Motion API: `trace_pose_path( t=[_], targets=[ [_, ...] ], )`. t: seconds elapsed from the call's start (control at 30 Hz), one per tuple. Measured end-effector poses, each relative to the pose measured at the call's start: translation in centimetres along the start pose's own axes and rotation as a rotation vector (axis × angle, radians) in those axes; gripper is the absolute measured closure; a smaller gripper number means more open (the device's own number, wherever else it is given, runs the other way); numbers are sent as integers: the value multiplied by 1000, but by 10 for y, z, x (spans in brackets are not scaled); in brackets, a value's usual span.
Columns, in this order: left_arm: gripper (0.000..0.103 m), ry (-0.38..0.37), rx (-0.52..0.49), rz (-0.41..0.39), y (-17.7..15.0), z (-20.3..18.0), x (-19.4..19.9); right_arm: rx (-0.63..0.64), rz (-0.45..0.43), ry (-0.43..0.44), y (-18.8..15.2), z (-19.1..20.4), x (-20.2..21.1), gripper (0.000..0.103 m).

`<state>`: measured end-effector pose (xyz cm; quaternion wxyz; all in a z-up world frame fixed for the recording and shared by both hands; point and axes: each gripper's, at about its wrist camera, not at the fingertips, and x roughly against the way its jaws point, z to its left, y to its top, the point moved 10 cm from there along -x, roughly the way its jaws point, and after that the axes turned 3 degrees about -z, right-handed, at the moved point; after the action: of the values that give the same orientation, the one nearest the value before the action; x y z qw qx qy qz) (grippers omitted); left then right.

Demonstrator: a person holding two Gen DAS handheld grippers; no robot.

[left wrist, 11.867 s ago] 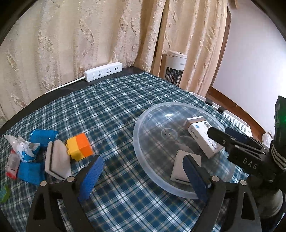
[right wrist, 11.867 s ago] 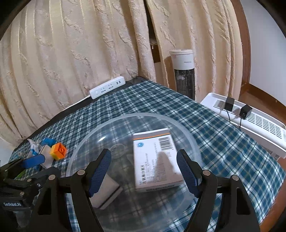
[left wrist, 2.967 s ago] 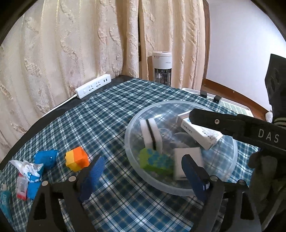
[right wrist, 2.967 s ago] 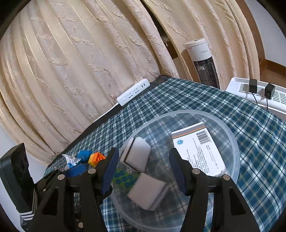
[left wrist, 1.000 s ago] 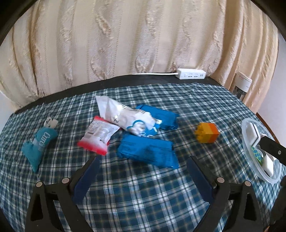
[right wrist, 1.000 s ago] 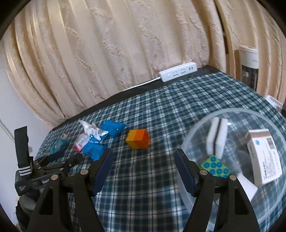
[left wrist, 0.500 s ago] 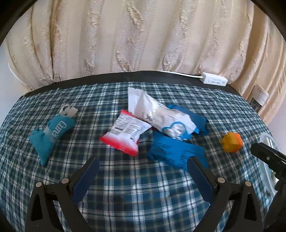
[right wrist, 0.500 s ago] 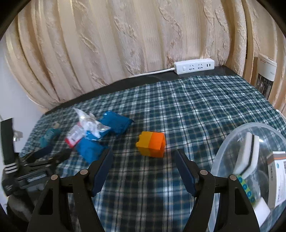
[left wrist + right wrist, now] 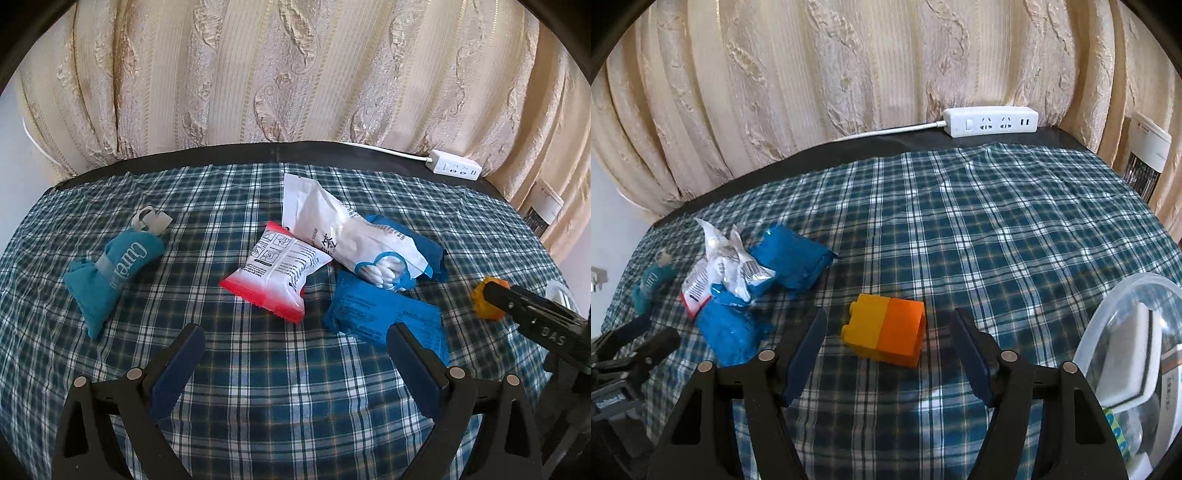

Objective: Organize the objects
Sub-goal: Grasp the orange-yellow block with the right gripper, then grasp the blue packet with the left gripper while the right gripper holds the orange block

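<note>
Sponges already sit in the clear plastic bowl [image 9: 1108, 314], while the yellow-and-orange toy brick [image 9: 884, 334] lies on the checked cloth between the closing, not-yet-touching right gripper [image 9: 886, 347], packets unsorted before the wide, empty left gripper [image 9: 295, 354].

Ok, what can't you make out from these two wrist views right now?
- Clear plastic bowl: cut off by the right wrist view's edge, contents partly unseen.
- Yellow-and-orange toy block: in the left wrist view, half hidden behind the right gripper, whose jaws are closing.
- Blue packets: print too small.
</note>
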<state>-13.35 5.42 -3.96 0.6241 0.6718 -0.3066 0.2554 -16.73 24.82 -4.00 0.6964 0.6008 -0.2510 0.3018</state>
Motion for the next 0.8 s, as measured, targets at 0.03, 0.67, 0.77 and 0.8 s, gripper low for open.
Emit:
trace_pose_path(
  t=[0.03, 0.67, 0.77, 0.8],
  targets=[
    [2, -3, 2, 0, 0, 0, 0, 7, 2, -2, 0, 0, -1, 40],
    [2, 52, 10, 13, -2, 13, -12, 29, -1, 43, -1, 2, -5, 58],
    [2, 50, -8, 14, -4, 9, -12, 30, -25, 47, 2, 1, 1, 58],
    [2, 51, -21, 10, -4, 7, -12, 30, -29, 48, 2, 1, 2, 58]
  ],
)
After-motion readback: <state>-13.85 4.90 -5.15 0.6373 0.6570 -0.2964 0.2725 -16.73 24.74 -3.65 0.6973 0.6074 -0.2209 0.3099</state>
